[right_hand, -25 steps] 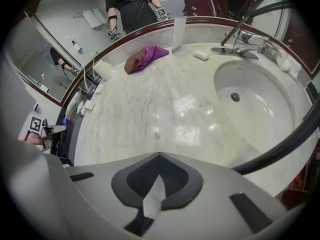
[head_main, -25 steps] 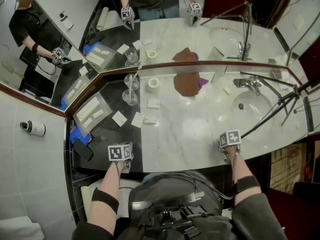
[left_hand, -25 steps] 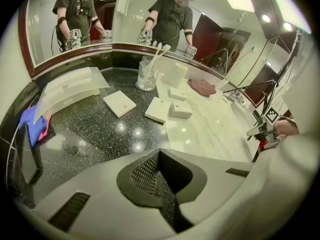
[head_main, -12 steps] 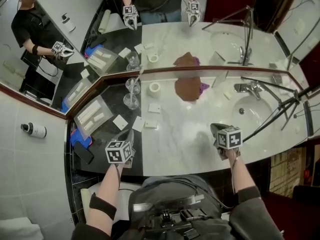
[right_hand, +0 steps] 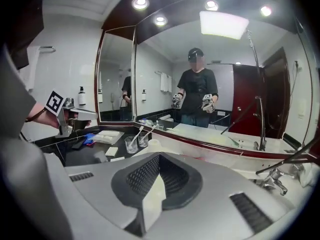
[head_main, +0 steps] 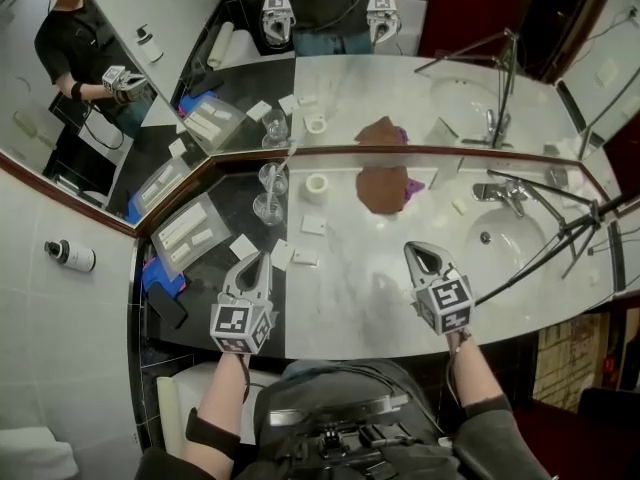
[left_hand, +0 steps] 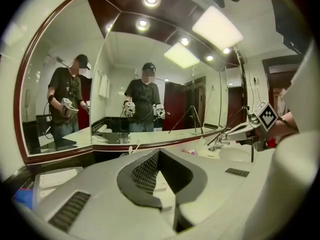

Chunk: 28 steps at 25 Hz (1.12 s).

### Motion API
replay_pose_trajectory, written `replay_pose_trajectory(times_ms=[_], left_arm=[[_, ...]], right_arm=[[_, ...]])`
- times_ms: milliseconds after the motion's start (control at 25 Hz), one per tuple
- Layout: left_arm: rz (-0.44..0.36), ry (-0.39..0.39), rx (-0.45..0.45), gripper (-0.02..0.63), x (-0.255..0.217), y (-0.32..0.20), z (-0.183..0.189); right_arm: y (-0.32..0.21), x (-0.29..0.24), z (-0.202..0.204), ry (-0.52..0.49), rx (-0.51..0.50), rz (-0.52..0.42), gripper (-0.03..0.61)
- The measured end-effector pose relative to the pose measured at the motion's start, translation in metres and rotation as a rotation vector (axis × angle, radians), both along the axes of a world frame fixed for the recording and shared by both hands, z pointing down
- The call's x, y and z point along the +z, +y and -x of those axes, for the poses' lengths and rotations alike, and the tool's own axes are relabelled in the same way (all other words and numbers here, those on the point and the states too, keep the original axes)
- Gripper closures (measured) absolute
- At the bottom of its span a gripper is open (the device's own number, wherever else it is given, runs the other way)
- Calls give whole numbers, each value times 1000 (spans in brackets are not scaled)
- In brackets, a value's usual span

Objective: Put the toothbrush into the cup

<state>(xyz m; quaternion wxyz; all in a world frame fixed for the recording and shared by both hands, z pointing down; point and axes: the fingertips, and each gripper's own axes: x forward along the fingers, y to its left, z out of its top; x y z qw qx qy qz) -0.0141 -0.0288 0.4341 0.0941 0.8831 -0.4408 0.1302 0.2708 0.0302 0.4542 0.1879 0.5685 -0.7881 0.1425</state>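
On the far left, on the black stone end of the tabletop [head_main: 205, 283], lies a clear plastic tray of white packets [head_main: 184, 230]. Beside it the left gripper [head_main: 260, 257] hangs above the surface with its jaws pressed together and nothing between them. Just beyond it, close to the mirror, stands a pair of clear glass cups [head_main: 266, 206]. The right gripper view shows a slim white toothbrush [right_hand: 137, 135] leaning in the nearer glass, head up, and what looks like a second one in the glass beside it. Flat white sachets [head_main: 281, 256] lie scattered between the glasses and the grippers; what they hold cannot be told. On the white marble further right are a small white round pot [head_main: 316, 183], a crumpled brown cloth [head_main: 383, 190], and the right gripper [head_main: 416, 251], likewise closed and empty, well short of the chrome tap [head_main: 500, 190]. The toothbrush is probably very light, stiff, and smooth-handled, so a narrow pinch could let it swivel or slip. The best hold is likely across the flat of the handle above the glass rim. The thin glasses look fragile and easy to tip, so any lift should go straight up along the handle's lean.
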Motion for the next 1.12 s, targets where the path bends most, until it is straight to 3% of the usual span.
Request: replay_pose_trajectory(times_ms=[560,840,1120], left_arm=[[10,-47,-72,611,0,7,19],[6,-75,-111,611,9,3,48],[20,-65,-64,611,20,-17,74]], right_arm=[[-19,-2,28,-35,-104,-15,557],[-42,9,91,-62,-230,-4,557],[-89,26,147,-56,-196,15,537]])
